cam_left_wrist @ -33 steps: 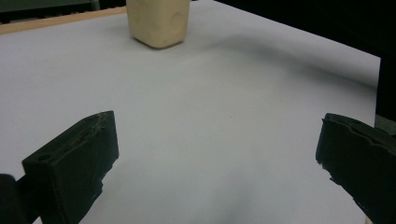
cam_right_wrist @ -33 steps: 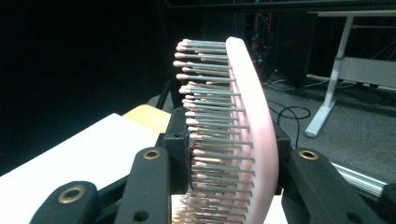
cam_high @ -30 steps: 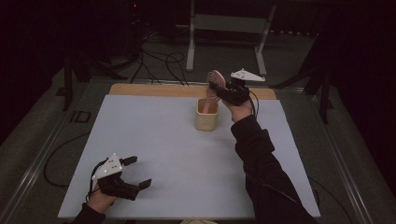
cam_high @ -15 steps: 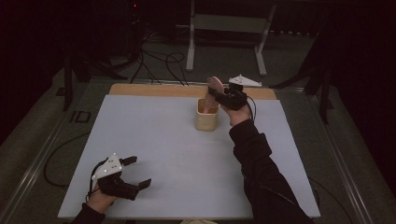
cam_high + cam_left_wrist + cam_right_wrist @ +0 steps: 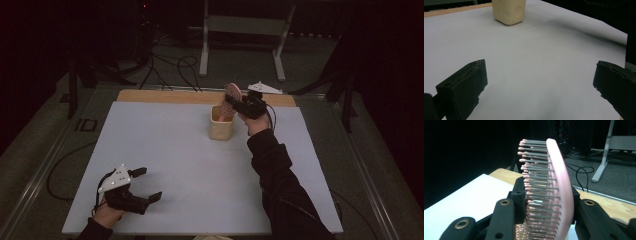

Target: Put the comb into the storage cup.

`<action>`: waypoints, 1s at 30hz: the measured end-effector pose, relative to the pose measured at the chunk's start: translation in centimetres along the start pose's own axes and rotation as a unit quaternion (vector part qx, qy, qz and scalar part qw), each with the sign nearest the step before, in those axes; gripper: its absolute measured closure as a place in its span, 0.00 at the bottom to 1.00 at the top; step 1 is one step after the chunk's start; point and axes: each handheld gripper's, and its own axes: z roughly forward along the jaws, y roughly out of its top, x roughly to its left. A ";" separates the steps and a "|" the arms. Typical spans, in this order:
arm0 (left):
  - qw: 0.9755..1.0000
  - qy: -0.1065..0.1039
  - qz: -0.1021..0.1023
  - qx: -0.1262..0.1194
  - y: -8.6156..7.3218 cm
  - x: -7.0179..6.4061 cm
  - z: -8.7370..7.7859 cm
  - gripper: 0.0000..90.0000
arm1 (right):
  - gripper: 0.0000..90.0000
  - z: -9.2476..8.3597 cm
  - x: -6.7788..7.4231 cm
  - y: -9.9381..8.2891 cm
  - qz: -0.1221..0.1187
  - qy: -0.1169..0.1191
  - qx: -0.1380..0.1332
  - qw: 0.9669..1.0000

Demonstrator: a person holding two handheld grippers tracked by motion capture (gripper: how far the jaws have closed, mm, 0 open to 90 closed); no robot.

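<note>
Right gripper (image 5: 239, 105) pinches the pink plastic hairbrush with grey bristles (image 5: 550, 192), tilted above the cream square plastic cup (image 5: 221, 127) at the white table's (image 5: 175, 150) far edge. It looks partly inside, not yet released. Left gripper (image 5: 145, 185) rests spread, near.

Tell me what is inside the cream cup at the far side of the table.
The pink hairbrush leans out of the cream cup, gripped by the right tongs. The cup's wall hides the brush's lower end and whatever else is inside.

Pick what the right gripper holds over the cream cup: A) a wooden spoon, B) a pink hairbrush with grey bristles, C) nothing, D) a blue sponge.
B: the right gripper has its fingers closed on the pink hairbrush with grey bristles, above the cream cup.
</note>
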 end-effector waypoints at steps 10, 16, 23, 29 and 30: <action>1.000 -0.001 0.000 0.002 0.0 0.0 0.0 0.00 | 0.70 -0.3 -0.9 -0.1 0.007 -0.005 0.005 1.000; 1.000 -0.002 -0.001 0.002 0.0 0.0 0.0 0.00 | 0.69 -0.6 -1.5 -0.3 0.012 -0.015 0.007 1.000; 1.000 -0.002 -0.001 0.002 0.0 0.0 0.1 0.00 | 0.67 -0.9 -2.0 -0.4 0.010 -0.021 0.010 1.000; 1.000 -0.002 0.000 0.001 0.0 0.0 0.1 0.00 | 0.45 -0.9 -1.8 -0.3 0.003 -0.028 0.014 1.000; 1.000 -0.002 0.000 0.002 0.0 0.0 0.1 0.00 | 0.41 -1.0 -1.9 -0.3 0.003 -0.028 0.014 1.000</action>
